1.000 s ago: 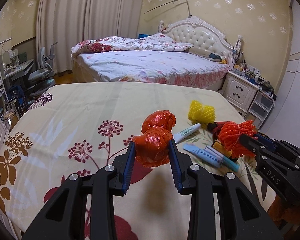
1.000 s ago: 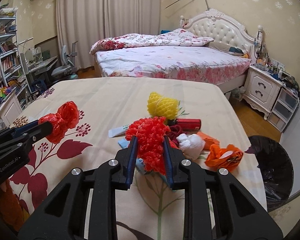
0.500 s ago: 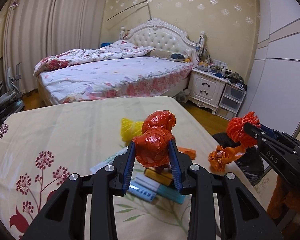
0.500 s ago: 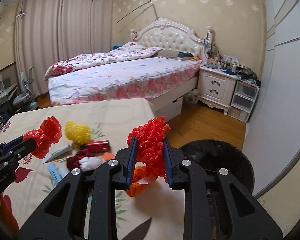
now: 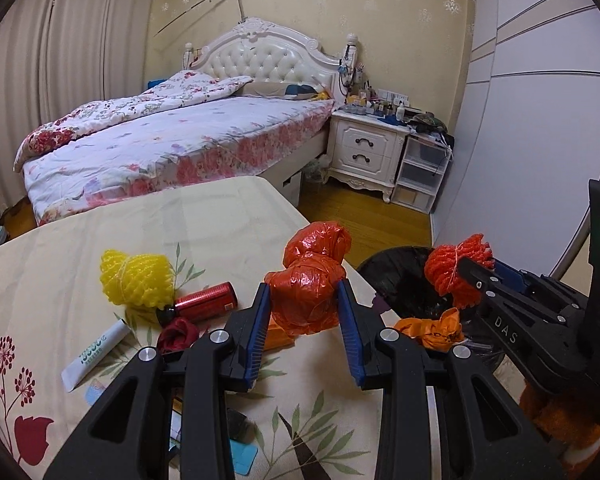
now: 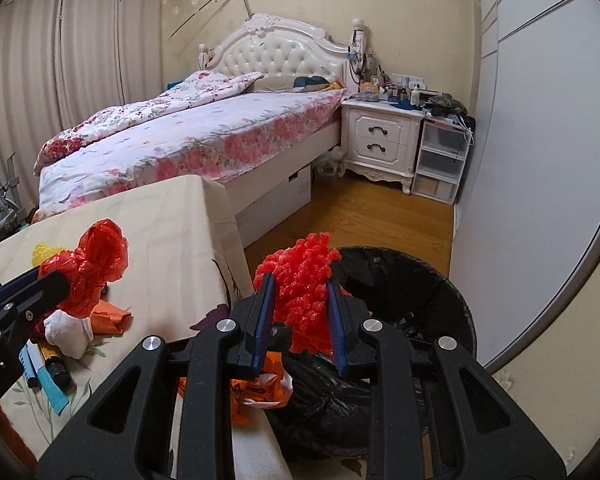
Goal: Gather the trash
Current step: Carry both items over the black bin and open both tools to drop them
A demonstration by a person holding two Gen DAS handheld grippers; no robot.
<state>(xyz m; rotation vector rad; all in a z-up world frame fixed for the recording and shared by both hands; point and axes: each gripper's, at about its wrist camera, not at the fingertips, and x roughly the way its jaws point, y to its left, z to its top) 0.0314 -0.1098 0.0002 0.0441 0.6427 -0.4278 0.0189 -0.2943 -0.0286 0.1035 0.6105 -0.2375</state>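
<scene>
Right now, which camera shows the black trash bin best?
The right wrist view: the trash bin shows its open mouth and liner. In the left wrist view the bin is mostly hidden behind the tongs and red trash.

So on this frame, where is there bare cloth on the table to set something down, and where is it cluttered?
Bare cloth runs along the table's far side, between the yellow foam net and the edge toward the bed, and on its far left. The near right corner is crowded: red can, toothpaste tube, orange bag, with the black-lined bin just past the edge.
</scene>
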